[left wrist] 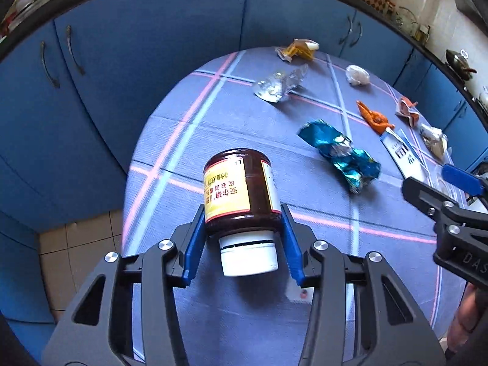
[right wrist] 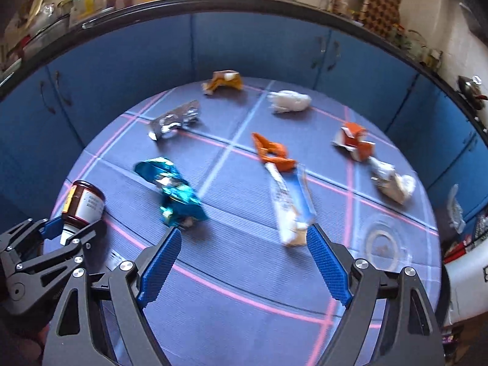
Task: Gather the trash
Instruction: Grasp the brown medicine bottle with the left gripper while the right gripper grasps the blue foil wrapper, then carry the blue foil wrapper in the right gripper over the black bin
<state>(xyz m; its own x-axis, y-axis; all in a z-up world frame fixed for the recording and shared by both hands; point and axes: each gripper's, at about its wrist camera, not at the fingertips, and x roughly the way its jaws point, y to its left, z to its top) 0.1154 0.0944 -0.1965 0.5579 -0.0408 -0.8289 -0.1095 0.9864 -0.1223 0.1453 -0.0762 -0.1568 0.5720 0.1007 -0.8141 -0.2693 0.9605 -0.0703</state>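
A brown bottle [left wrist: 241, 189] with a yellow label and a white cap lies tilted, cap toward me, between the blue pads of my left gripper [left wrist: 242, 210], which press on its shoulders. The right wrist view shows that bottle [right wrist: 84, 202] in the left gripper [right wrist: 73, 227] at the table's left edge. My right gripper [right wrist: 244, 230] hangs open over the cloth with nothing between its fingers. Just beyond its right fingertip lies a flattened white and blue carton [right wrist: 292, 204]. A teal foil wrapper [right wrist: 174, 192] lies beyond its left fingertip.
Scattered on the round checked tablecloth [right wrist: 244, 274] are silver foil [right wrist: 174, 120], an orange wrapper [right wrist: 273, 152], white crumpled paper [right wrist: 289, 100], a yellow-brown wrapper [right wrist: 224, 82], an orange and white carton [right wrist: 353, 141] and a clear lid [right wrist: 381, 244]. Blue cabinets [right wrist: 259, 45] ring the table.
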